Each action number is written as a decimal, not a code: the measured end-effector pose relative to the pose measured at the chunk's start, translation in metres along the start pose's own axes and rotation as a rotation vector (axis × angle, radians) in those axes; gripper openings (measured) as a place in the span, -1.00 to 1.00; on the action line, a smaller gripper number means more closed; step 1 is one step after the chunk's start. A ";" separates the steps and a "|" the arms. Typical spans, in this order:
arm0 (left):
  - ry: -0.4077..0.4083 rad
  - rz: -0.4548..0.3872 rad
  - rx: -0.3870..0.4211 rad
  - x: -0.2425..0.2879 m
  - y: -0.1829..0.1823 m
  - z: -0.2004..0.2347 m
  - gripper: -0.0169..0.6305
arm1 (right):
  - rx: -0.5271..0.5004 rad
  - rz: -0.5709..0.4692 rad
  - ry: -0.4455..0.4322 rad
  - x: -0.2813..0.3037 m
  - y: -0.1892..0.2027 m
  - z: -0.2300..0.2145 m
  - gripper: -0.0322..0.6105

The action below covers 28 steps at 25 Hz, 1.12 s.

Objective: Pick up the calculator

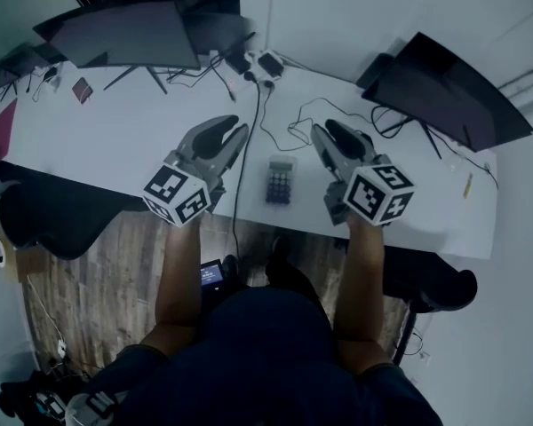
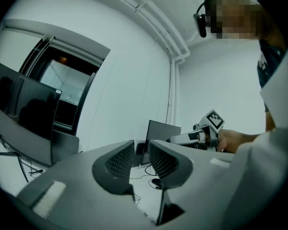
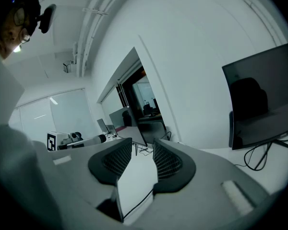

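Observation:
The calculator [image 1: 280,182], small and dark with rows of keys, lies flat on the white desk [image 1: 115,140] near its front edge, midway between my two hands. My left gripper [image 1: 231,130] hovers to the calculator's left and points away from me, jaws shut with nothing between them [image 2: 141,145]. My right gripper [image 1: 329,131] hovers to its right, likewise shut and empty [image 3: 144,145]. Neither touches the calculator. Neither gripper view shows the calculator; each looks level across the desk and catches the other gripper [image 2: 201,135] [image 3: 72,140].
A dark monitor [image 1: 129,34] stands at the desk's back left, another [image 1: 449,87] at the back right. A power strip [image 1: 268,63] feeds black cables [image 1: 249,149], one passing just left of the calculator. Black chairs [image 1: 53,216] [image 1: 426,282] sit under the front edge.

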<state>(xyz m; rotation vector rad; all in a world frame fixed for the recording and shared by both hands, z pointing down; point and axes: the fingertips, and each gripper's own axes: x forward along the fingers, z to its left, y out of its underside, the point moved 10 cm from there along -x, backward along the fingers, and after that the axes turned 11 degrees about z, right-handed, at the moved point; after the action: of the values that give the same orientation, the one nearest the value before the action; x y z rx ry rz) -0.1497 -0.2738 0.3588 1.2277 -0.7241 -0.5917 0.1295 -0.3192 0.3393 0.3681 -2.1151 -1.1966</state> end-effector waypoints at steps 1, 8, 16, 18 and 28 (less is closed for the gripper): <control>-0.003 0.009 -0.008 0.003 0.004 0.002 -0.67 | 0.008 0.008 -0.002 0.003 0.003 -0.004 -0.44; -0.015 0.079 -0.074 0.026 0.039 0.012 -0.67 | 0.070 0.071 -0.003 0.024 0.030 -0.036 -0.44; -0.013 0.170 -0.154 0.053 0.085 0.021 -0.66 | 0.155 0.166 -0.010 0.050 0.072 -0.070 -0.44; -0.013 0.194 -0.176 0.059 0.097 0.022 -0.66 | 0.176 0.194 -0.013 0.056 0.084 -0.077 -0.44; -0.019 0.313 -0.285 0.078 0.162 0.029 -0.61 | 0.280 0.318 -0.028 0.085 0.143 -0.105 -0.44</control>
<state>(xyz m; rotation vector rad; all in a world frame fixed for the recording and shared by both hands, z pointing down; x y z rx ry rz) -0.1183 -0.3102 0.5346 0.8262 -0.7994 -0.4300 0.1489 -0.3556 0.5320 0.1287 -2.2670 -0.7303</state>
